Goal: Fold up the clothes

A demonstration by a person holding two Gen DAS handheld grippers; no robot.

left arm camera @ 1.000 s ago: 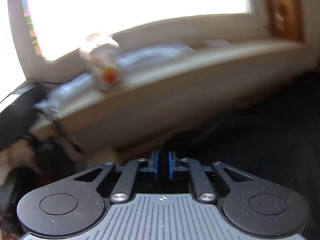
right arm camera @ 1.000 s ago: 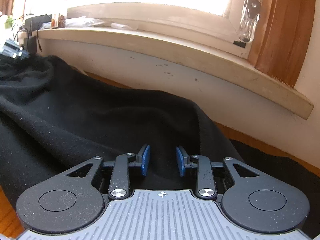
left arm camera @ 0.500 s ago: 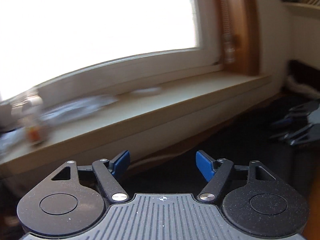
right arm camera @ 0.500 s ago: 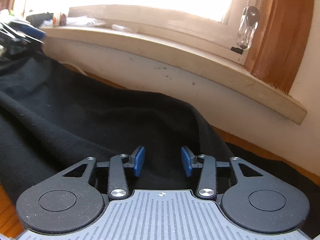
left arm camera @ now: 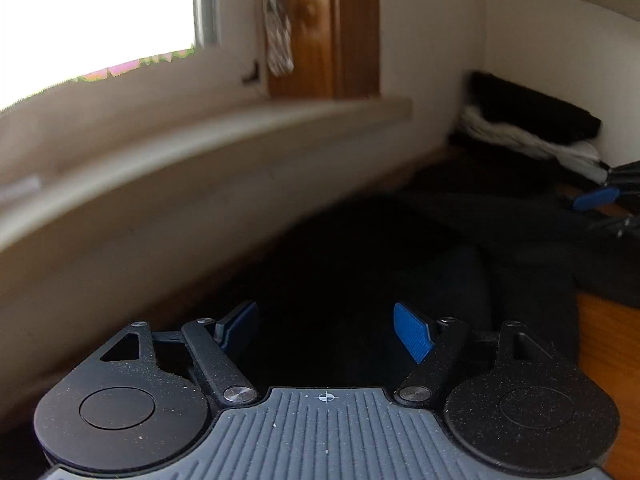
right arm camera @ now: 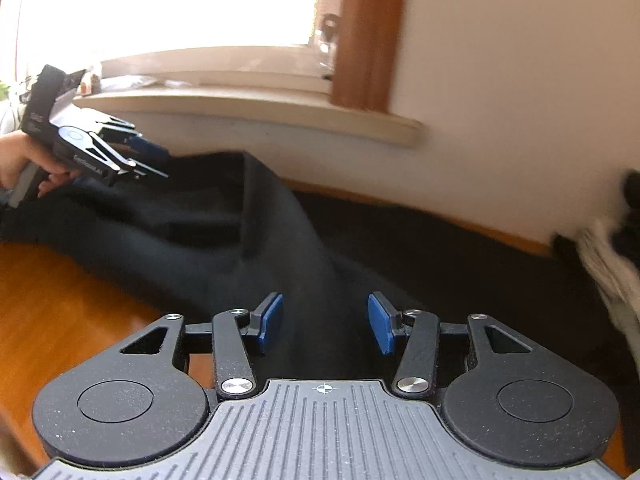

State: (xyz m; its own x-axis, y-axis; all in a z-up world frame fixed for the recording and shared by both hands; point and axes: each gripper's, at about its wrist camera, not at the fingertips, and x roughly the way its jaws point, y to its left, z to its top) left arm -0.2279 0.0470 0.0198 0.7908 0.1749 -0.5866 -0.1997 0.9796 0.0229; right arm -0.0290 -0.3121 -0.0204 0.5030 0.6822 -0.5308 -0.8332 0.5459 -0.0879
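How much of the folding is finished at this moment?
Done: a folded pile lies in the corner. In hand: nothing; the left gripper is open and the right gripper is opening over the black garment, not pinching it. Left: the garment is still rumpled on the wooden table.

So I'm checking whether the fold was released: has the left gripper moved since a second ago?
Yes. The left gripper has swung right along the pale windowsill, from its cluttered end to the brown wooden window frame, jaws open.

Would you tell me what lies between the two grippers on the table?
In the right wrist view, only dark garment spans from the left gripper to the right gripper.
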